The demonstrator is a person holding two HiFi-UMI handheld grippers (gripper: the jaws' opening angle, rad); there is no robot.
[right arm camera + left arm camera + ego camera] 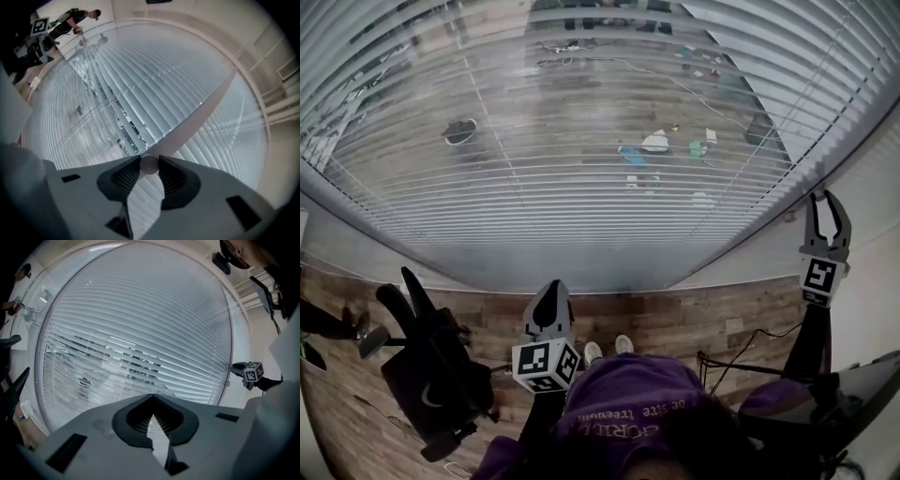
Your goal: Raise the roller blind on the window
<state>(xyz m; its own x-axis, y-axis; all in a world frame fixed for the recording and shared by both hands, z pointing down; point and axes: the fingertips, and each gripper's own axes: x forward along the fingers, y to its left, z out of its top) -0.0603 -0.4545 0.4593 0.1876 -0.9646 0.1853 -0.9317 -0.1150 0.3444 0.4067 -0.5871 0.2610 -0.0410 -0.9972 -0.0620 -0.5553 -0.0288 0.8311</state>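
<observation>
The right gripper (pixel 150 165), at the blind's (pixel 581 141) right edge, clasps the wand's (pixel 201 110) end between its jaw tips. The left gripper (pixel 152 397) hangs clenched and empty before the slats.

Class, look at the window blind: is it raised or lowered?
Lowered. The blind hangs fully spread, its slats running from top to bottom in the left gripper view.

Pale daylight filled the window (pixel 581 141) ahead of the left gripper (pixel 551 292); a black chair (pixel 431 375) stood left of it on wooden floor (pixel 694 319).
</observation>
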